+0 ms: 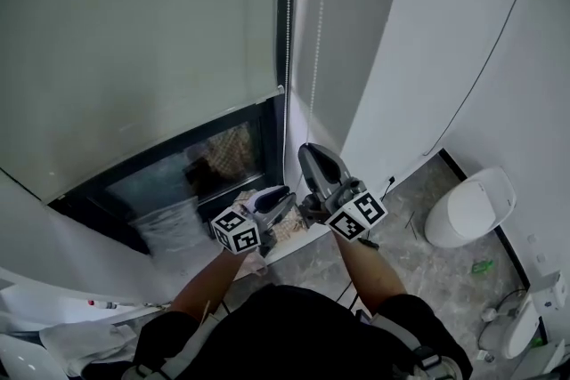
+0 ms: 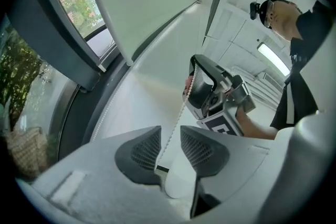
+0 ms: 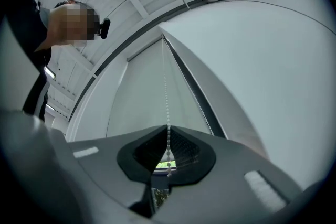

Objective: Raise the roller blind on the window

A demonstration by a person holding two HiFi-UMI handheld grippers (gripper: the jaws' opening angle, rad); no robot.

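The pale roller blind (image 1: 134, 40) covers most of the window; its bottom bar hangs above a strip of bare glass (image 1: 191, 169). A white bead chain (image 1: 289, 31) runs down beside the frame. In the right gripper view the chain (image 3: 166, 92) drops straight into my right gripper (image 3: 168, 141), which is shut on it. In the left gripper view the chain (image 2: 181, 113) passes between the pads of my left gripper (image 2: 170, 147), which stand apart and do not press it. My right gripper (image 2: 210, 86) holds the chain just above the left one. In the head view both grippers (image 1: 283, 196) (image 1: 310, 151) sit low by the sill.
A white toilet (image 1: 468, 207) stands on the grey tiled floor at the right. A thin dark cable (image 1: 490, 58) runs down the white wall. White fixtures and a small green object (image 1: 482, 266) lie near the lower right corner. Trees show outside the window (image 2: 21, 76).
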